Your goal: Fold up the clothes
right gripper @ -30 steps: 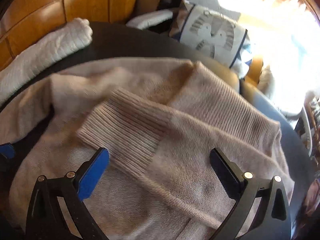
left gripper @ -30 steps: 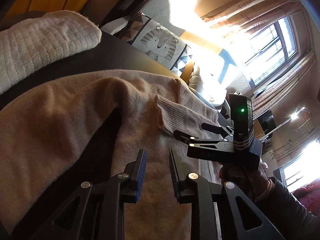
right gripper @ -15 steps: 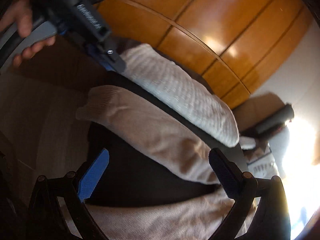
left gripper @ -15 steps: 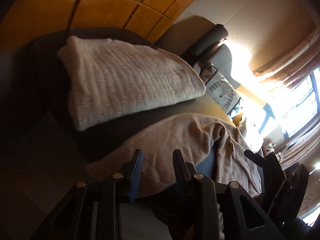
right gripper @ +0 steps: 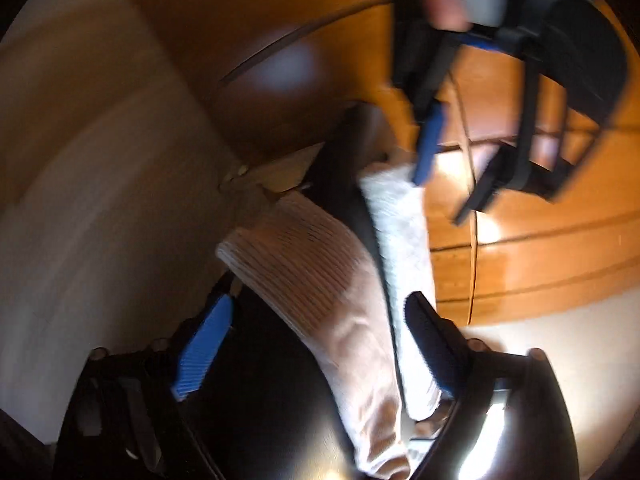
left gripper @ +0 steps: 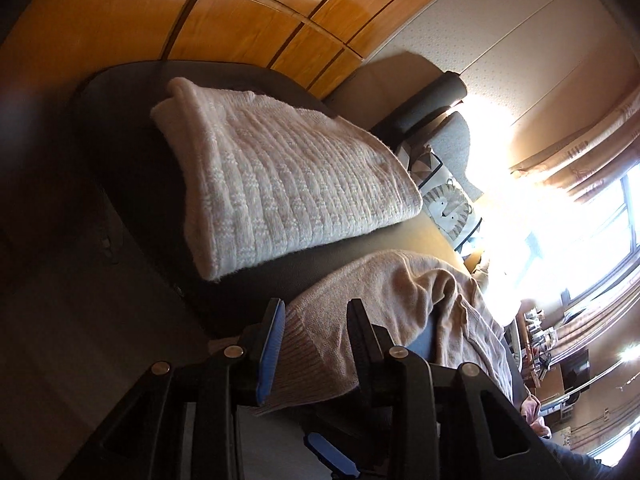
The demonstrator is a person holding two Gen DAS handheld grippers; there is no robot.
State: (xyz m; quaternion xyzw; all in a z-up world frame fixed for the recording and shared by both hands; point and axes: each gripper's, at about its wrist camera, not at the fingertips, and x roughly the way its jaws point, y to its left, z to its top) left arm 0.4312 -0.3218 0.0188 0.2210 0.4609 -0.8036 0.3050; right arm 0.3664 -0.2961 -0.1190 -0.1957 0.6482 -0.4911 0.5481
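Pink sweater point(left gripper: 384, 308) spread on the dark tabletop point(left gripper: 132, 184)
Left gripper point(left gripper: 316, 316) stands narrow around its ribbed cuff; right gripper point(right gripper: 320, 320), wide, is closing around the sleeve point(right gripper: 320, 280)

The right wrist view is motion-blurred. Beside the white knit point(right gripper: 404, 248), the left gripper point(right gripper: 444, 196) smears; the beige sleeve point(right gripper: 320, 300) runs off the bottom edge.

A lived-in room of a home, sunlit and soft-furnished.

Wooden wardrobe panels point(left gripper: 248, 20) run across twelve o'clock; at three o'clock a curtained window point(left gripper: 600, 240) blazes, a lion-print cushion point(left gripper: 448, 204) leans by a grey chair point(left gripper: 444, 136), and a folded knit point(left gripper: 280, 192) lies on the dark table point(left gripper: 132, 168).
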